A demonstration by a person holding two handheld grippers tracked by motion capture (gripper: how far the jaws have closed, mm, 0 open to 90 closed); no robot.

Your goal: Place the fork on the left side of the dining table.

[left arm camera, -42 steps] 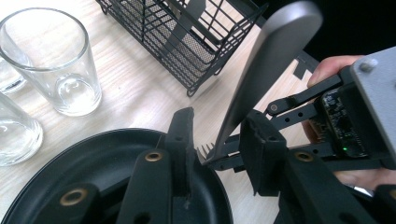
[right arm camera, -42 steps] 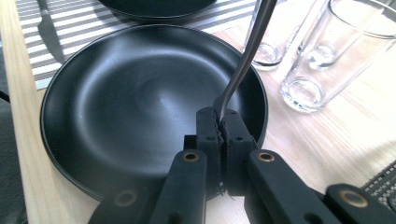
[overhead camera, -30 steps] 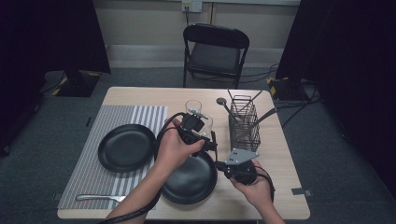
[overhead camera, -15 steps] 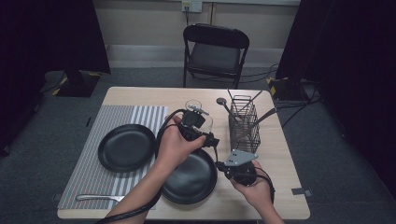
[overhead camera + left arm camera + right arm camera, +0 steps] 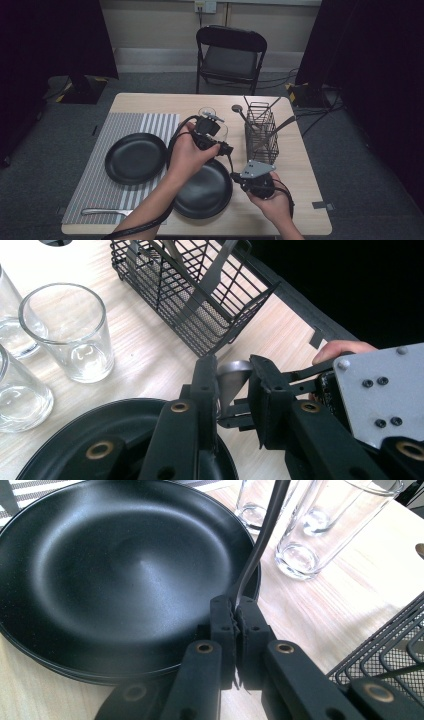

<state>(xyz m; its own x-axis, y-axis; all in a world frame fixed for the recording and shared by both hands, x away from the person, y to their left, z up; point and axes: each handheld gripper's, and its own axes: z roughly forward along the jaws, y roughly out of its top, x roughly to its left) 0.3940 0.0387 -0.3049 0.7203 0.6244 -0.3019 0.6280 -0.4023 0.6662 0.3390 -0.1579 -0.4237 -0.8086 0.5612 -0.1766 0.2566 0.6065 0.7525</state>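
Note:
Above the right rim of the near black plate (image 5: 202, 192), my two grippers meet over a metal utensil. My right gripper (image 5: 236, 176) (image 5: 235, 601) is shut on the utensil's thin handle (image 5: 256, 555), which rises from its jaws. My left gripper (image 5: 225, 148) (image 5: 234, 360) comes down from above. Its jaws have just been closing on the utensil's flared silver end (image 5: 232, 380), which now fills the gap between the pads. The grey plate on the right gripper's body (image 5: 375, 390) shows close by in the left gripper view.
A wire cutlery caddy (image 5: 260, 135) holding several utensils stands right of the hands. Clear glasses (image 5: 207, 112) (image 5: 70, 330) stand behind them. A second black plate (image 5: 135, 157) and a fork (image 5: 102, 212) lie on the striped mat (image 5: 95, 175). A folding chair (image 5: 230, 55) stands behind the table.

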